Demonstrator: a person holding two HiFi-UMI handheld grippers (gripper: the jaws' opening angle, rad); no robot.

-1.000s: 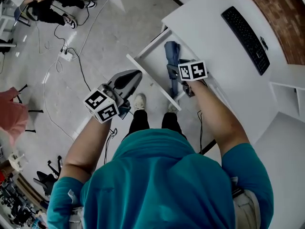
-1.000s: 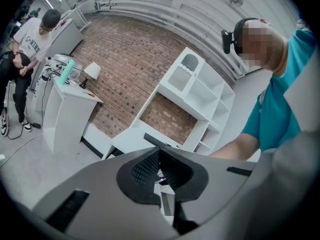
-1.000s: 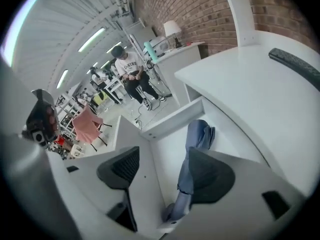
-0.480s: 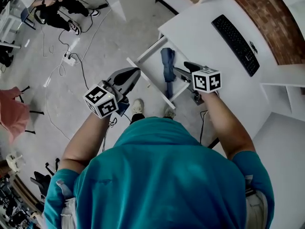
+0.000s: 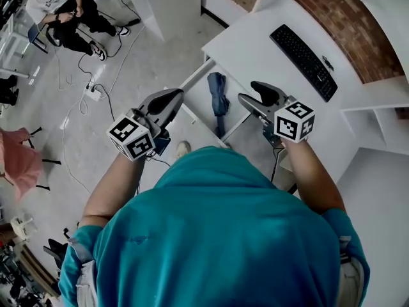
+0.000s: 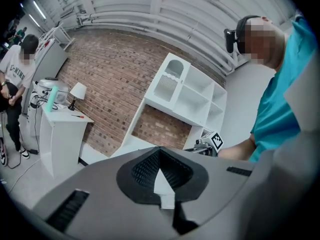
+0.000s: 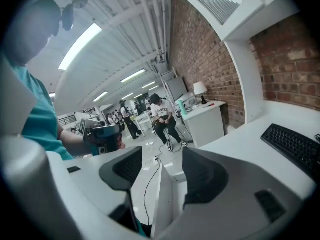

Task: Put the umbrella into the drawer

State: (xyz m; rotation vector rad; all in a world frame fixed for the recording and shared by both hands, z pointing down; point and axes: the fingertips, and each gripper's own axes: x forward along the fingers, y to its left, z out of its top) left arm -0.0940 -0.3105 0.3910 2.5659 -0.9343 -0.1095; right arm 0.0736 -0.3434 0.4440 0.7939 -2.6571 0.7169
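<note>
Resting inside drawer (image 5: 199,94), blue umbrella (image 5: 218,100), right gripper (image 5: 250,92) jaws apart

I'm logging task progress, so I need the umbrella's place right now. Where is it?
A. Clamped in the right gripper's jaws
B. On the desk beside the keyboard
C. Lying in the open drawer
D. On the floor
C: the folded blue umbrella lies inside the open drawer, while the right gripper is off to its side with its jaws apart and nothing between them.
</note>
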